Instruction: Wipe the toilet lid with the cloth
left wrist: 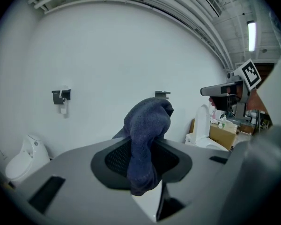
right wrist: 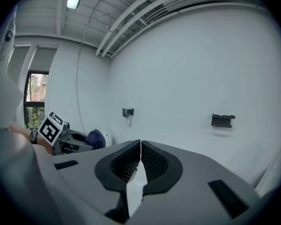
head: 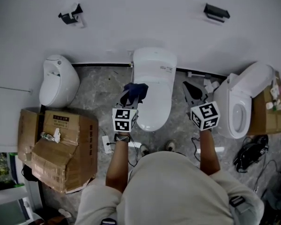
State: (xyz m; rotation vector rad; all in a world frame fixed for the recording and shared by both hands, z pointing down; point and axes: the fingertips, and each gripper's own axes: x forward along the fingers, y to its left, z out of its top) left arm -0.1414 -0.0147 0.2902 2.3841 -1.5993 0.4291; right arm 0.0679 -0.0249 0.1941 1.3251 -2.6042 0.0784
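Head view: where's the cloth (head: 136, 87)?
— Dark blue, bunched, clamped in left gripper (head: 133, 93), over the left edge of the white toilet lid (head: 155, 86). Lid is down.
— Left gripper view agrees?
— Yes. The 2 pads press on the cloth; a fold hangs below them.
— Right gripper (right wrist: 140, 159)?
— Jaws together, nothing between them. Held right of the lid, well apart from the cloth.
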